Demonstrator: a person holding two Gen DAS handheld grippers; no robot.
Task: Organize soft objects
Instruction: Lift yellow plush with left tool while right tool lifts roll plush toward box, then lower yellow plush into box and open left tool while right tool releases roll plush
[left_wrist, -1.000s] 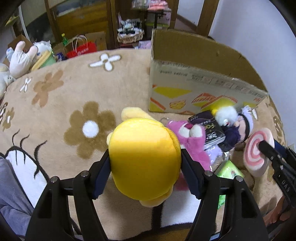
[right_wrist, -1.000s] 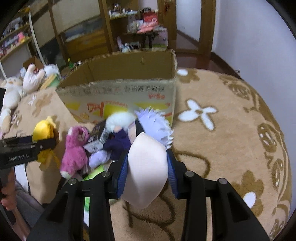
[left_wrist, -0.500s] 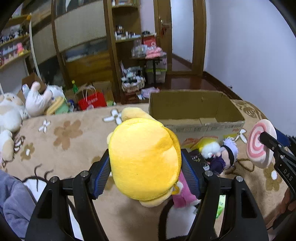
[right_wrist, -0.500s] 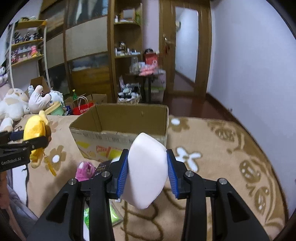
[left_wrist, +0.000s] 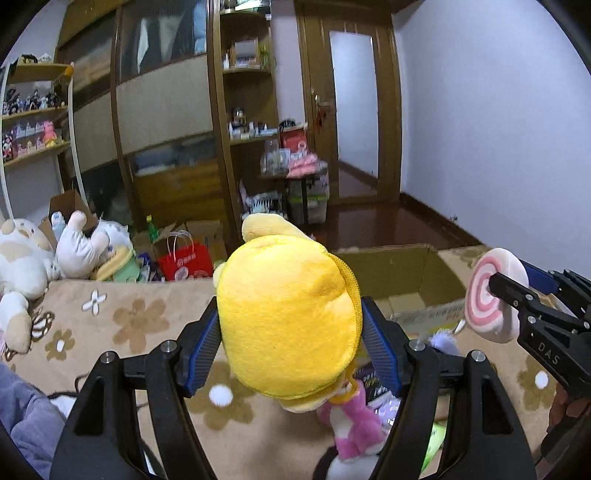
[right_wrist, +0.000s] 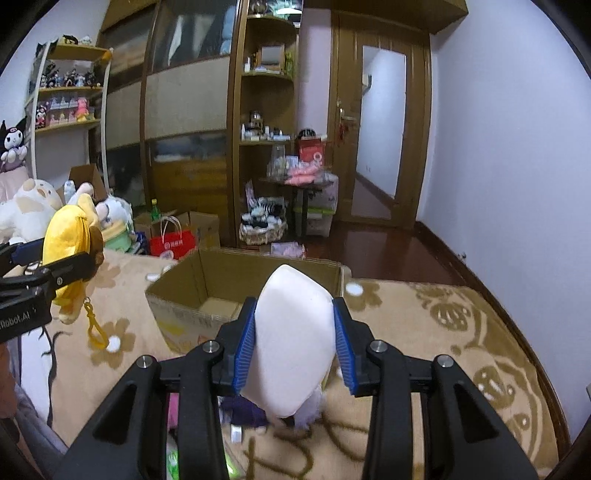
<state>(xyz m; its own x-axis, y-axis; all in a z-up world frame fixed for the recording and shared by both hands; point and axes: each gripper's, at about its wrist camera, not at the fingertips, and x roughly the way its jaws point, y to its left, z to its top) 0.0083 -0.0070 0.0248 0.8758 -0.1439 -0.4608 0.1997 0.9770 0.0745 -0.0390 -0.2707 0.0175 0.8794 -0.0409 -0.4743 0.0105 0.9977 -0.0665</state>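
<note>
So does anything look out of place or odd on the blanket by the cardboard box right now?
Yes. A pink plush and a few other small items lie in a loose heap on the blanket, outside the open cardboard box. The yellow plush and lollipop plush are each clamped in a hand-held gripper, not boxed yet.
</note>
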